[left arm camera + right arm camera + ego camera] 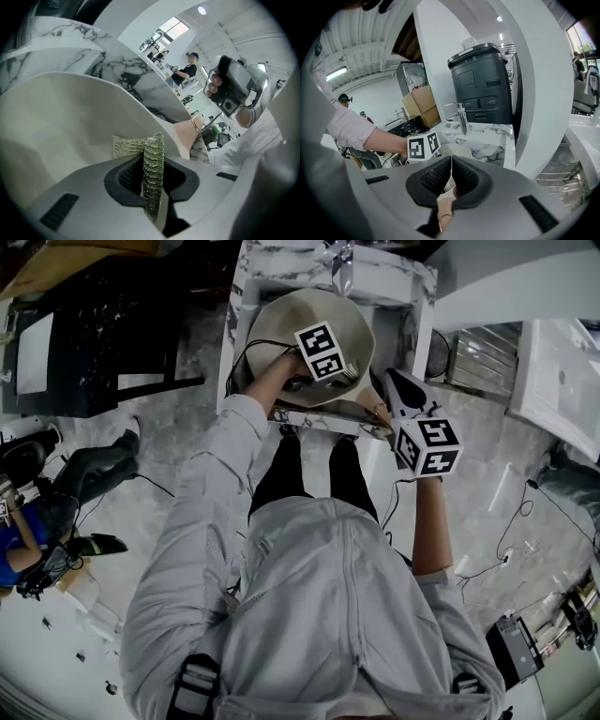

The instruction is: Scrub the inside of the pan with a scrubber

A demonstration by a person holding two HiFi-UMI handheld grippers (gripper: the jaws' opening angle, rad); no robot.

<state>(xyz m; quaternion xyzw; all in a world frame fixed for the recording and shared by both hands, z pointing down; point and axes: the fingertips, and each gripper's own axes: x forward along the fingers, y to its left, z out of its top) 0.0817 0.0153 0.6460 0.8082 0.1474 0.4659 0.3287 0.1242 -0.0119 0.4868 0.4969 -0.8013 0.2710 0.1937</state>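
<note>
A cream pan [281, 324] lies tilted on the marble counter [384, 279] in the head view. My left gripper [323, 354] reaches into it, shut on a green mesh scrubber [152, 164]. The scrubber's tip rests against the pan's inner wall [70, 122]. My right gripper [405, 399] sits at the pan's near right side. In the right gripper view it [451, 177] is shut on the tan pan handle [443, 211], which carries a gold ring. The same handle [185, 133] shows past the pan rim in the left gripper view.
A chrome faucet [462, 119] stands behind the pan on the counter. A dark grey machine [483, 84] is behind it. A wire rack [483, 352] lies to the right. A black table [103, 324] and a person on the floor [56, 512] are at left.
</note>
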